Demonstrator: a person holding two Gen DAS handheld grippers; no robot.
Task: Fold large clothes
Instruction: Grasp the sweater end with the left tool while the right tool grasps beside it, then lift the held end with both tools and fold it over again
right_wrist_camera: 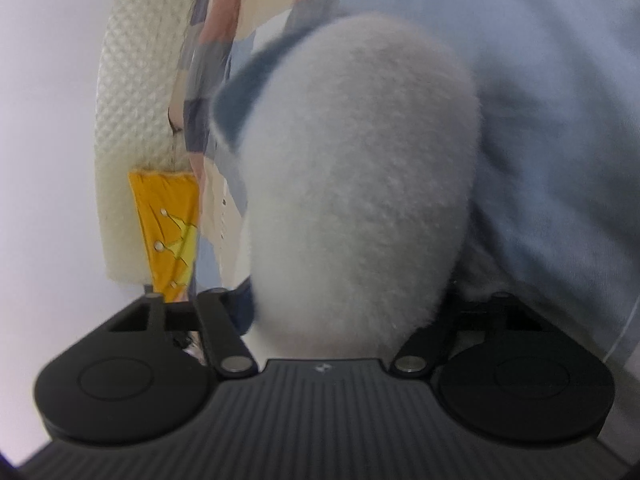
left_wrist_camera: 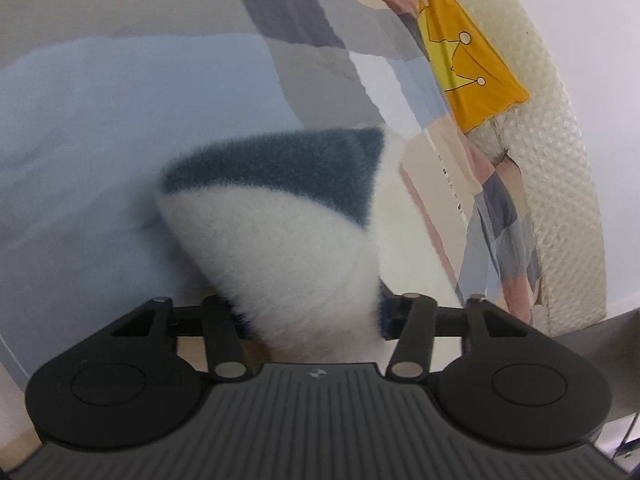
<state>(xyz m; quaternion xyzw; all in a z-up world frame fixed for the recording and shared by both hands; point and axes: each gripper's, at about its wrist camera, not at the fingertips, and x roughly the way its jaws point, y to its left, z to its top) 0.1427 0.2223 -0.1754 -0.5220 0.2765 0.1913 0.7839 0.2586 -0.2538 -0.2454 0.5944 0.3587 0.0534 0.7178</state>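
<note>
Between both tools' jaws, L gripper point(left_wrist_camera: 308, 320) & R gripper point(right_wrist_camera: 340, 320) each pinch the fuzzy white-blue garment point(left_wrist_camera: 280, 216), bunched toward 12 o'clock; fold looks mid-way, laying flat left.

This is a bedroom at home: ahead of the gripper lie a patchwork quilt point(left_wrist_camera: 320, 40), a yellow pillow point(left_wrist_camera: 464, 64) and a padded headboard point(left_wrist_camera: 560, 152).

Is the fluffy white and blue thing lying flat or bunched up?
Bunched up. The fluffy garment bulges out of the left gripper in a rounded fold, and bulges from the right gripper too. Its full shape is hidden.
</note>
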